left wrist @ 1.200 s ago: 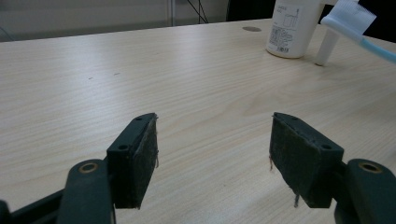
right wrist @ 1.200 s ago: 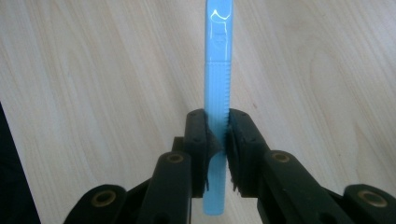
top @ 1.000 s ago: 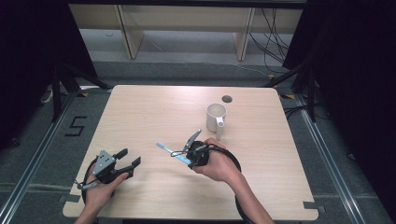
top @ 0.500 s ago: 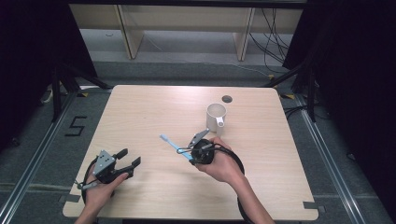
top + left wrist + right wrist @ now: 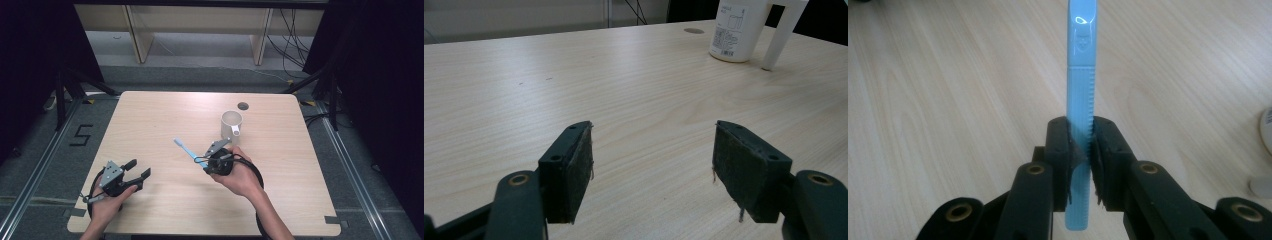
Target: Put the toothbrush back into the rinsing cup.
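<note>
A: From the high view, what do you see?

B: The right gripper (image 5: 206, 159) holds a light blue toothbrush (image 5: 185, 149) above the middle of the table (image 5: 160, 115). The toothbrush points up and to the left, with its head end away from the hand. A white mug (image 5: 231, 124) stands just behind the right gripper, near a small round hole (image 5: 243, 106) in the table. The left gripper (image 5: 138, 169) rests low at the front left corner, well apart from the toothbrush.

A: And in the left gripper view?

B: Its jaws stand wide apart with nothing between them, only bare wood. The mug (image 5: 736, 27) is far at the top right.

A: And the right gripper view?

B: The two jaws are clamped on the ribbed handle of the toothbrush (image 5: 1080, 65). The handle rises straight up between the pads, and a short end sticks out below them.
</note>
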Action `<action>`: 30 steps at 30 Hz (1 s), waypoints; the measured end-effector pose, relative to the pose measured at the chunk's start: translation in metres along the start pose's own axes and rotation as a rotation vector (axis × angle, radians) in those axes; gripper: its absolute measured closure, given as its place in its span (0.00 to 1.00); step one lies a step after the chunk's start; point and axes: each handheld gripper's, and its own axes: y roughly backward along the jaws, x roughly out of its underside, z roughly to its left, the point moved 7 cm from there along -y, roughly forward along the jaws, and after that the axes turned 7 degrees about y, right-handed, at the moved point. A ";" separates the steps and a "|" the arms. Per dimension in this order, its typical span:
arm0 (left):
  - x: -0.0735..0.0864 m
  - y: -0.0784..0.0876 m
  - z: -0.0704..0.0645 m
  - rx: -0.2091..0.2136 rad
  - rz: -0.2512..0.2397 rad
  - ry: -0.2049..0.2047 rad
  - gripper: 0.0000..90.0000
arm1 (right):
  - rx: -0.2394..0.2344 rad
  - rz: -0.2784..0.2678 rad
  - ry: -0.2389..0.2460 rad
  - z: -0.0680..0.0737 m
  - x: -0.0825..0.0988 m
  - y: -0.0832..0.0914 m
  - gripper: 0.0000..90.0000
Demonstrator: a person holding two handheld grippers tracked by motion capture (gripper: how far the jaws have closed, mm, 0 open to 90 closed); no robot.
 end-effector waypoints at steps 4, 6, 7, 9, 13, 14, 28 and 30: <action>0.000 0.000 0.000 0.000 -0.001 0.000 0.36 | 0.028 -0.014 -0.029 -0.003 0.000 0.004 0.88; 0.000 0.000 0.000 0.000 0.001 -0.001 0.36 | 0.026 -0.036 -0.021 -0.003 -0.001 0.004 0.88; 0.000 0.000 0.000 0.000 0.000 0.001 0.36 | 0.031 -0.033 -0.033 -0.004 0.000 0.005 0.88; 0.000 0.000 0.000 -0.001 0.000 0.003 0.36 | 0.041 -0.052 -0.015 -0.007 -0.001 0.006 0.88; 0.000 0.000 0.000 0.000 -0.001 0.001 0.36 | 0.054 -0.075 -0.034 -0.008 -0.001 0.008 0.88; 0.000 0.000 0.000 0.000 -0.001 0.001 0.36 | 0.054 -0.071 -0.044 -0.008 -0.001 0.009 0.88; 0.000 0.000 0.000 0.000 -0.003 0.002 0.36 | 0.084 -0.127 -0.090 -0.012 0.002 0.013 0.88; 0.000 0.000 0.000 0.000 -0.004 0.004 0.36 | 0.085 -0.148 -0.106 -0.013 0.002 0.014 0.88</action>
